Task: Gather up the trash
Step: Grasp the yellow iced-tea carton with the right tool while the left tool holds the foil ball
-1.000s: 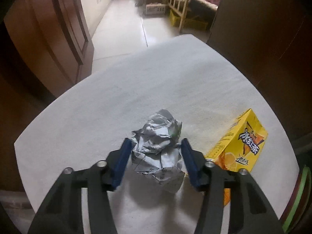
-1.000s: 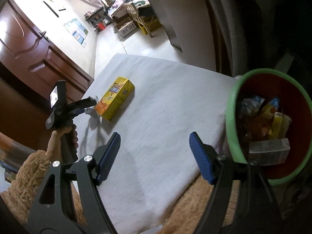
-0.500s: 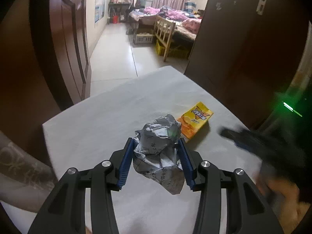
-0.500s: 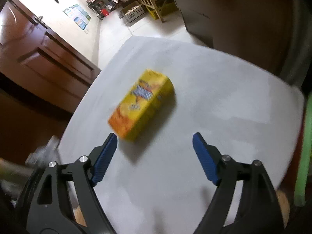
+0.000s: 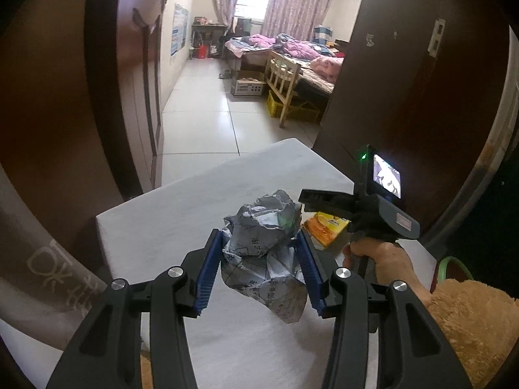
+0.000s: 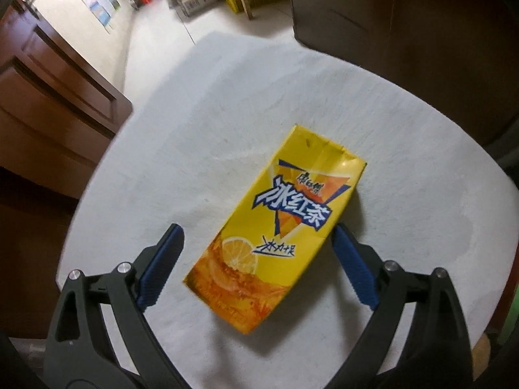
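Observation:
My left gripper (image 5: 258, 238) is shut on a crumpled ball of printed paper (image 5: 264, 227), held in the air above the white-covered table (image 5: 155, 223). A yellow iced-tea carton (image 6: 275, 223) lies flat on the table (image 6: 201, 123). My right gripper (image 6: 256, 231) points steeply down over it, its jaws opening and straddling the carton's near half. The left pad stands clear of the carton and the right pad sits close by its edge. In the left wrist view a hand holds the right gripper (image 5: 324, 199) above the carton (image 5: 327, 230).
A green bin rim (image 5: 454, 267) shows low at the table's right edge, also a green bin sliver (image 6: 511, 308). A brown wooden door (image 6: 48, 97) stands left of the table and a dark door panel (image 5: 405, 81) to the right. Tiled floor leads to a bedroom beyond.
The left gripper has lifted the paper ball off the table and drawn back. The right gripper swung from beside the bin over to the yellow carton, dropped toward it, and its jaws widened.

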